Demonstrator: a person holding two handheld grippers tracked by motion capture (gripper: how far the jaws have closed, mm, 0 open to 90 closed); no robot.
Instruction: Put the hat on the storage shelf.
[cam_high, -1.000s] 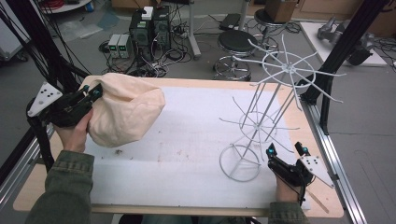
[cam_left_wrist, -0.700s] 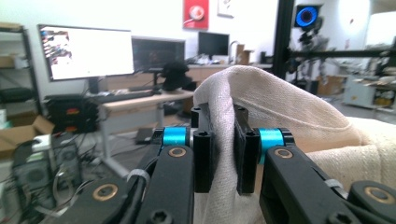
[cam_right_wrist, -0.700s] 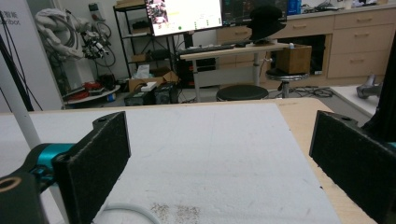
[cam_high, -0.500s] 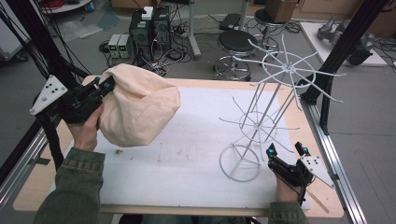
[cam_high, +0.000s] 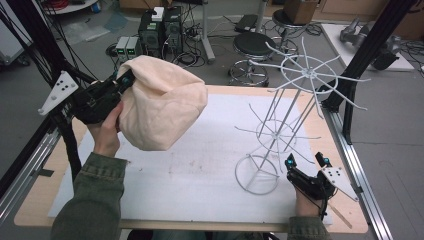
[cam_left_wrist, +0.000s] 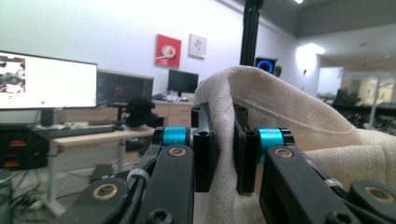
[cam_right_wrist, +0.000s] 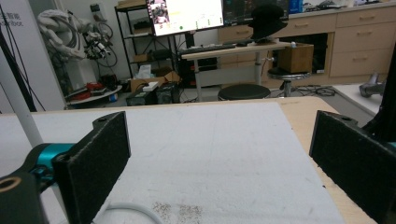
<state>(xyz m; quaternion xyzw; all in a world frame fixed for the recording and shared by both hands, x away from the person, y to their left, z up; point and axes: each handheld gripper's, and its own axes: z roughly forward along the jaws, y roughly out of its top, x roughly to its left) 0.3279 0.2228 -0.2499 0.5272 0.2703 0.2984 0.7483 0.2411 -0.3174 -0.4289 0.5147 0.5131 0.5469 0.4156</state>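
Meanwhile the left gripper (cam_high: 121, 84) was clamped on a fold of the cream-coloured cloth bag (cam_high: 160, 102), which hung lifted above the table's (cam_high: 45, 200) far left corner; its jaws pinched the fabric tightly in the left gripper view; the right gripper (cam_high: 306, 163) rested near the near right corner, jaws spread wide, just beside the round base of the white wire rack (cam_high: 280, 130).

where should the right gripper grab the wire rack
On one of the slanted uprights just above the base ring of the rack, coming in from the right gripper side. The rods are thin and bare there; the spokes higher up splay out and would get in the way.
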